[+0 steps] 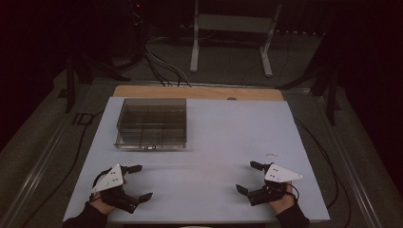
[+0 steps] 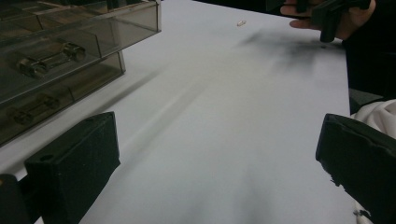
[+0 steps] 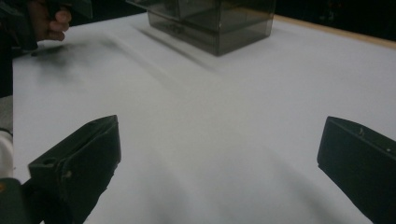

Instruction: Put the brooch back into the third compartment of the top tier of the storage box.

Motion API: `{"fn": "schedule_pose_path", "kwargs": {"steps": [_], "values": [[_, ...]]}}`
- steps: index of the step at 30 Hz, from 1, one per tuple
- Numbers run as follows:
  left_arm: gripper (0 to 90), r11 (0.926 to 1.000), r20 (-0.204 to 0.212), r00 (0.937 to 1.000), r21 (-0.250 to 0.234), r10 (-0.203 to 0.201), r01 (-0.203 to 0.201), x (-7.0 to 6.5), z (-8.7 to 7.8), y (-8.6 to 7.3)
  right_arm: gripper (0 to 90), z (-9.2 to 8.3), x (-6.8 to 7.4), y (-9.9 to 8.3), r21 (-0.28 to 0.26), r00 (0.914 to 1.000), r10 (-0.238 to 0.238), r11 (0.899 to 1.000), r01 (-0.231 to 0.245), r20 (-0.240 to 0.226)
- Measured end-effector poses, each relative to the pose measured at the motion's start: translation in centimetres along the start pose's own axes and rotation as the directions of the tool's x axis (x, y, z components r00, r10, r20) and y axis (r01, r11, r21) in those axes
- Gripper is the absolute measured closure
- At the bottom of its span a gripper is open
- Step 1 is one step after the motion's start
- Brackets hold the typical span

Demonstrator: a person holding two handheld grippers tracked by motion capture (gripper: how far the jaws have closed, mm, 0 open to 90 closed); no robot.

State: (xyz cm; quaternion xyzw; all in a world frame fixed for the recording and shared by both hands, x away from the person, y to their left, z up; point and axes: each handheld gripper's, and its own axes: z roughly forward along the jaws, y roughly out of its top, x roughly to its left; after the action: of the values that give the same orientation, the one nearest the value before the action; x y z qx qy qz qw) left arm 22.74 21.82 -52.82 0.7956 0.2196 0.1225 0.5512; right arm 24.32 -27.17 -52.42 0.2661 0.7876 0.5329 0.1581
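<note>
The right gripper (image 3: 219, 154) hangs over the white table (image 3: 261, 93) with its 2 black jaws spread wide and bare tabletop between them. Farther off stands a smoky clear plastic box (image 3: 219, 23) with compartments, well apart from the jaws. At the upper left corner, a hand (image 3: 49, 21) holds the left gripper (image 3: 70, 7), with its shadow on the table beneath.
</note>
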Motion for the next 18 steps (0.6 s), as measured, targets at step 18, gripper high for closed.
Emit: {"fn": "schedule_pose_path", "kwargs": {"steps": [18], "values": [[0.6, 0.9999, 0.021, 0.9997, -0.007, 0.01, -0.01, -0.4, -0.2, 0.0, 0.0, 0.1, 2.2, 2.0, 0.024, 0.9956, -0.029, 0.999, 0.031, -0.09]]}}
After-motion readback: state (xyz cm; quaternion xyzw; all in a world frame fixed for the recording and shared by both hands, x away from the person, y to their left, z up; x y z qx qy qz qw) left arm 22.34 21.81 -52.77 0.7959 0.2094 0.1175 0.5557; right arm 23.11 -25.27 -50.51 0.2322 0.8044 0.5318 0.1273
